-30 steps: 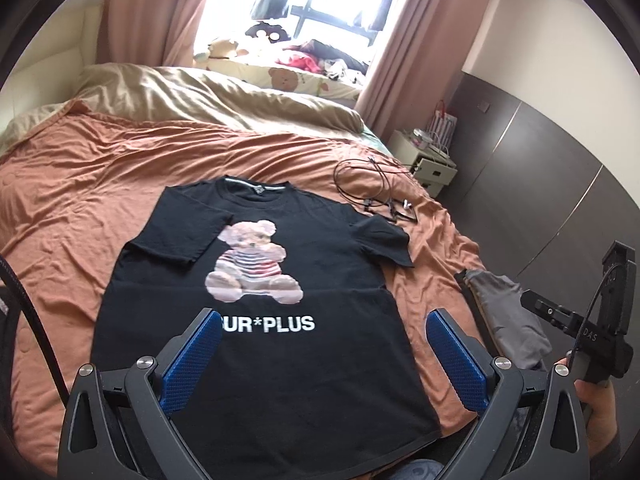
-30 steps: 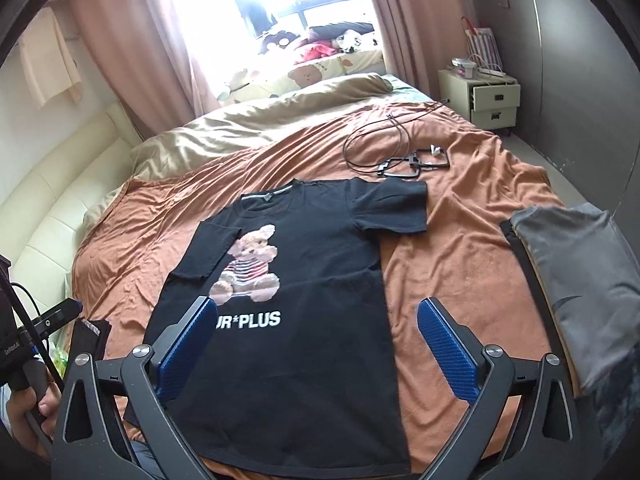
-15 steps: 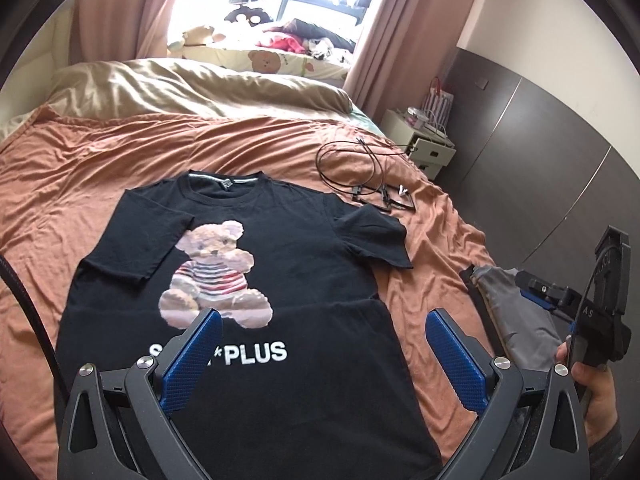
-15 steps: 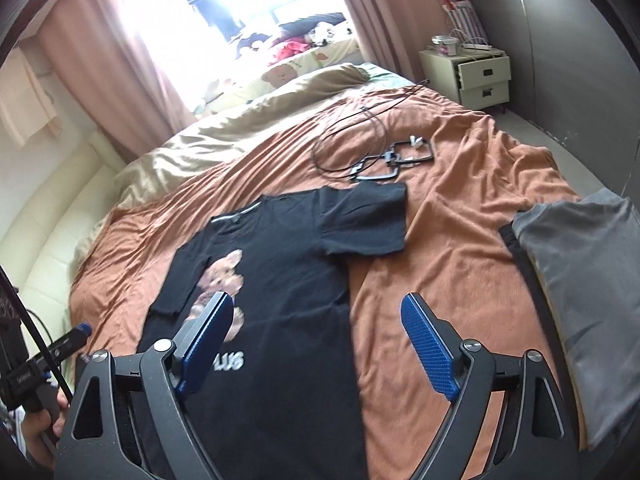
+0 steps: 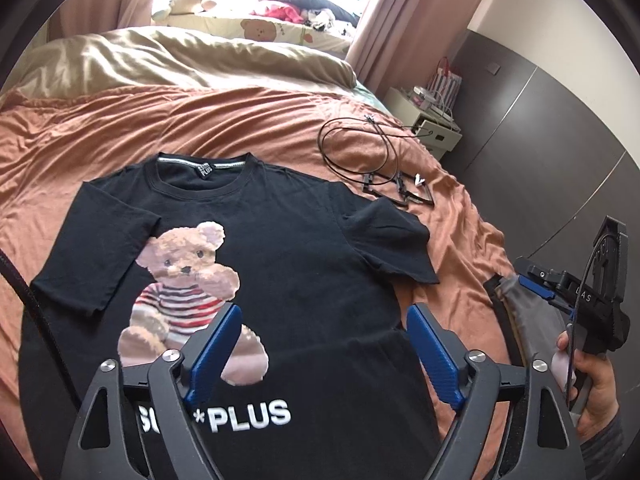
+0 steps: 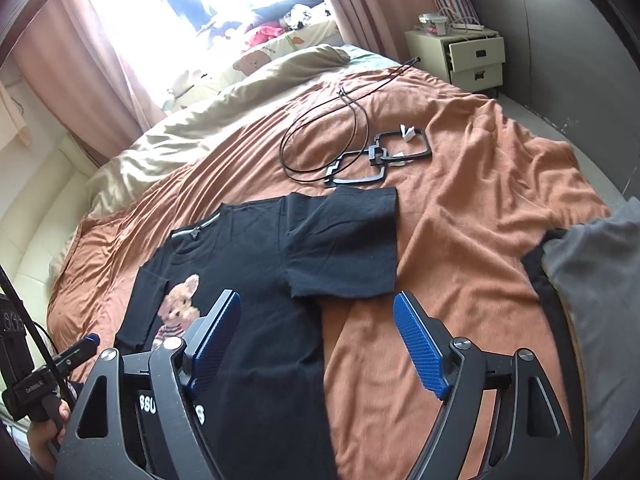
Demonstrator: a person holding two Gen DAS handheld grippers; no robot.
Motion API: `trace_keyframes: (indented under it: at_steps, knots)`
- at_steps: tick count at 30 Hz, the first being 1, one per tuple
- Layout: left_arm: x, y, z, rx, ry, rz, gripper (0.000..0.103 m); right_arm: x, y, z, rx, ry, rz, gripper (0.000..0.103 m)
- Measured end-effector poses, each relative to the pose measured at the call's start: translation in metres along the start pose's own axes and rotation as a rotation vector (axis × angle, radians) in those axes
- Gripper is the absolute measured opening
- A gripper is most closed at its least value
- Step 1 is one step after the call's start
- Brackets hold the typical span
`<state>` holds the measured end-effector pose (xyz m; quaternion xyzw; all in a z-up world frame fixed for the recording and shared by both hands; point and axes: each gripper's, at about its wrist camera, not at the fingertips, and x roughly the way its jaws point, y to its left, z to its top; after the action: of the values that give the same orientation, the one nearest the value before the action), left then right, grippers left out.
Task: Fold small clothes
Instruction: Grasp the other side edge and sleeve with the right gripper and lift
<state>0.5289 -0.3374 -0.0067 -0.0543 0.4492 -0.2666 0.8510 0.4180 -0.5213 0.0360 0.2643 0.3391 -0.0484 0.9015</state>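
While my left gripper (image 5: 320, 344) narrows, nothing between jaws, black T-shirt (image 5: 280, 248) lies flat on bed, collar far, hem near. Right view: my right gripper (image 6: 316, 344) narrowing, empty, nearer right sleeve (image 6: 344, 248), just beyond tips.

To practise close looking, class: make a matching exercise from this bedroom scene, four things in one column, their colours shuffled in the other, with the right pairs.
Things:
1. T-shirt
2. Bedsheet
3. Gripper pads
4. Folded garment at the bed's edge

Colours:
A. blue
B. grey
C. black
D. rust orange

Pairs: 1-C, 2-D, 3-A, 4-B
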Motion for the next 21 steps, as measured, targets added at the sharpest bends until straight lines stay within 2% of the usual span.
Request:
trace_keyframes:
  at_steps: [7, 11, 18, 21]
  knots:
    - [0.064, 0.009, 0.024, 0.015, 0.042, 0.017, 0.074, 0.062, -0.016, 0.029, 0.023, 0.033, -0.004, 0.069]
    - [0.097, 0.011, 0.036, 0.014, 0.066, -0.008, 0.072, 0.096, -0.029, 0.042, 0.042, 0.048, -0.009, 0.067]
    - [0.163, 0.004, 0.051, 0.039, 0.12, -0.035, 0.06, 0.158, -0.056, 0.061, 0.076, 0.089, 0.004, 0.051]
    - [0.191, -0.001, 0.056, 0.059, 0.143, -0.047, 0.055, 0.183, -0.067, 0.067, 0.08, 0.115, -0.012, 0.049]
